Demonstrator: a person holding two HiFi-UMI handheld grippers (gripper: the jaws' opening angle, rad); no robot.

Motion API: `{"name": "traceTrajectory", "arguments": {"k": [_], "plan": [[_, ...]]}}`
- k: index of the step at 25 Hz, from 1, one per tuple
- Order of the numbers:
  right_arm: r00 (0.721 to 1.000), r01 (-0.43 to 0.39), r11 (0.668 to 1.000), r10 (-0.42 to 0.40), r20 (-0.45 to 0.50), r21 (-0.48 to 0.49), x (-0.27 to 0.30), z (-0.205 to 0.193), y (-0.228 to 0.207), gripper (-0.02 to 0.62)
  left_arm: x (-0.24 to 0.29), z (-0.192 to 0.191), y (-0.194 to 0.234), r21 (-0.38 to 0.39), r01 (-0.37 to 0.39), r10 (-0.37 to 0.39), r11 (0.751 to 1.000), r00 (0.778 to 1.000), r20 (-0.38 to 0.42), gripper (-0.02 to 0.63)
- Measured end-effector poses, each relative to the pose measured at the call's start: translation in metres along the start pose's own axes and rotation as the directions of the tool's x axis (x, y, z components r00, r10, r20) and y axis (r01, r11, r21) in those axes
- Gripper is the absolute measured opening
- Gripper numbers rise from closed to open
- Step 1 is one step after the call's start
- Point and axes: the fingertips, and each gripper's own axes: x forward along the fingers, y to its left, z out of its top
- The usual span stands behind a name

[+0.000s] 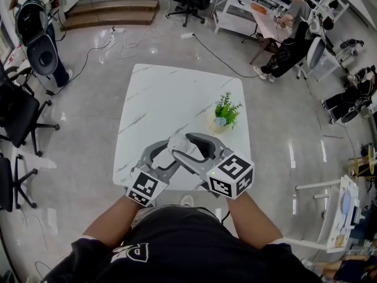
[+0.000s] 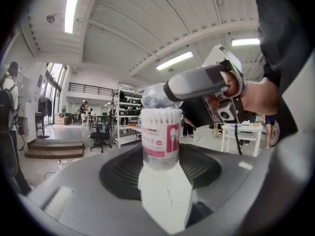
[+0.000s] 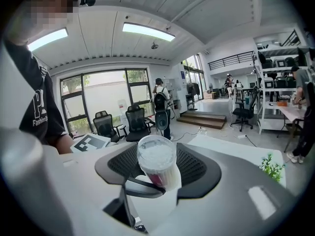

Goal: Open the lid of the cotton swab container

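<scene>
Above the table's [image 1: 177,93] near edge, the left gripper [image 2: 160,168] clamps the cotton swab container [image 2: 160,141] while the right gripper [image 3: 156,173] grips its lid [image 3: 156,154], which likely needs pulling off next.

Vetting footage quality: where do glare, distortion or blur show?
Head view: fisheye curvature, lamp glare streaks the floor. Left gripper view: dark vignette, ceiling lights blown out, cotton swab container fairly sharp. Right gripper view: its lid sharp, windows overexposed.

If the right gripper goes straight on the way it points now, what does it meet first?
The lid of the cotton swab container; it already sits between the jaws of the right gripper. The left gripper holds the body just behind it, it seems.
</scene>
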Motion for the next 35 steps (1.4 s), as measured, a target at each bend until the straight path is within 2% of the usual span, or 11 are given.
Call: {"name": "traceTrajectory", "arguments": {"k": [23,29,32,35], "plan": [[0.999,0.034,0.996,-0.032,0.027,-0.084,-0.001,0.01,-0.001,0.234,-0.004,-0.011,0.006,0.0,-0.016,0.016,1.0,0.999,-0.032,0.281],[0.999,0.029,0.996,-0.025,0.048,-0.088,-0.005,0.016,-0.003,0.164,-0.003,-0.016,0.008,-0.006,-0.02,0.019,1.0,0.999,-0.05,0.281],[0.998,0.027,0.996,-0.022,0.059,-0.089,-0.006,0.018,-0.002,0.091,-0.003,-0.018,0.008,-0.009,-0.022,0.022,1.0,0.998,-0.053,0.281],[0.998,0.026,0.995,-0.021,0.061,-0.094,-0.007,0.018,-0.002,0.089,-0.003,-0.018,0.008,-0.01,-0.025,0.025,1.0,0.998,-0.052,0.281]]}}
